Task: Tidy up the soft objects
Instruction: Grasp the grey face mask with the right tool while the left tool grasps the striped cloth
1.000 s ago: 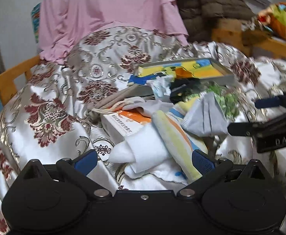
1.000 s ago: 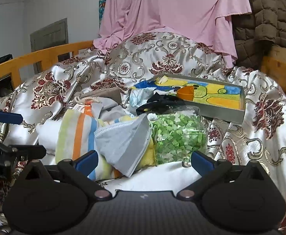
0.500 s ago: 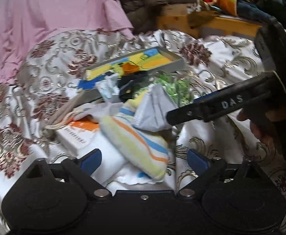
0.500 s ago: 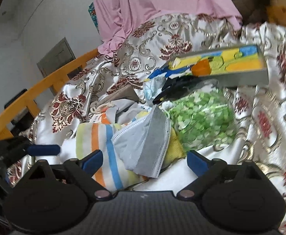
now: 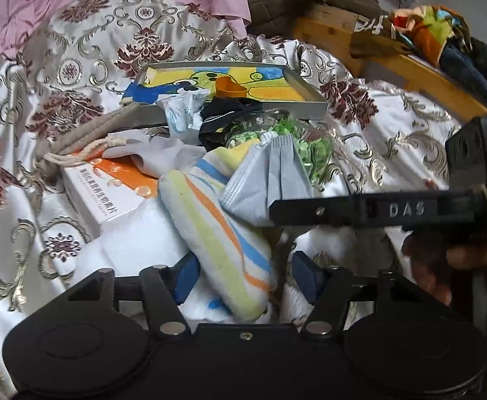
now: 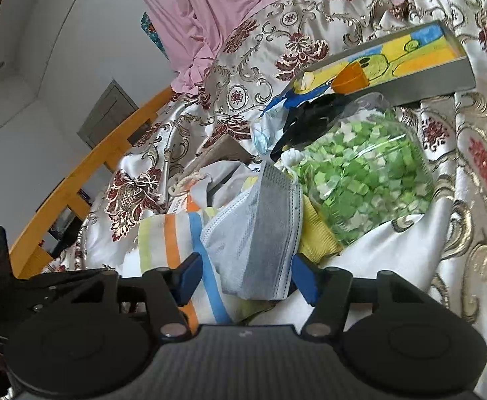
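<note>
A pile of soft things lies on the floral satin bedspread (image 5: pixel 87 50). A striped towel roll (image 5: pixel 217 233) lies between the open fingers of my left gripper (image 5: pixel 245 278); the pads stand apart from it. A grey face mask (image 6: pixel 256 230) lies on the towel (image 6: pixel 173 243) between the open fingers of my right gripper (image 6: pixel 245 278). In the left wrist view the mask (image 5: pixel 270 183) sits by the right gripper's black finger (image 5: pixel 360 211). A black cloth (image 6: pixel 310 116) and white socks (image 5: pixel 157 156) lie behind.
A bag of green paper stars (image 6: pixel 366 180), a painted picture frame (image 5: pixel 230 86), an orange-white box (image 5: pixel 107 193) and a drawstring pouch (image 5: pixel 87 140) crowd the pile. A pink sheet (image 6: pixel 230 6) hangs behind. A wooden bed rail (image 6: pixel 87 180) runs on the left.
Both grippers have moved in low over the pile and their fingers have narrowed. The left now straddles the striped towel, the right straddles the grey mask.
</note>
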{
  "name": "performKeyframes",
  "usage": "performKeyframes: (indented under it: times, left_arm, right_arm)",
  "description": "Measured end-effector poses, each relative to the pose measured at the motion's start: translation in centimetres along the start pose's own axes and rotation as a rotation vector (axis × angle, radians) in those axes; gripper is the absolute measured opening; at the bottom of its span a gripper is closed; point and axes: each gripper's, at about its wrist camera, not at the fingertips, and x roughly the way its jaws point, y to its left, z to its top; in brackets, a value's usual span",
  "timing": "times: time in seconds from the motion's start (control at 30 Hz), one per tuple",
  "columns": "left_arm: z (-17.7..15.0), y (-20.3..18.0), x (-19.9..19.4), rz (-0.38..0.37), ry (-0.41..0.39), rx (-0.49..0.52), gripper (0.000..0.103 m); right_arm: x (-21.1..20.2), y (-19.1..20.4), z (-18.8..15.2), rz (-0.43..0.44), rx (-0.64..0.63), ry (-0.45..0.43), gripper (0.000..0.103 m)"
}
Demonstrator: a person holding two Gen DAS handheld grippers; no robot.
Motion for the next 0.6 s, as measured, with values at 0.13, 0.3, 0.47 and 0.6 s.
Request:
performKeyframes:
  times: [0.13,0.3,0.47,0.6]
  left_arm:
    - [0.2,-0.2,1.0,0.003,0.009,0.027,0.061]
    - [0.7,-0.2,1.6,0.018,0.013,-0.01,0.042]
    - [0.8,-0.3,2.0,0.059,0.027,-0.024,0.024]
    - [0.8,-0.6,2.5,0.109,0.033,-0.02,0.014]
  right_arm:
    - [0.4,-0.6,0.1,0.01,0.041,0.001,0.064]
    - [0.9,-0.6,0.0,0.013,0.049,0.004,0.055]
    - [0.9,-0.3,-0.1,-0.01,0.037,0.001,0.029]
    - [0.8,-0.3,-0.1,-0.029,0.044,-0.012,0.02]
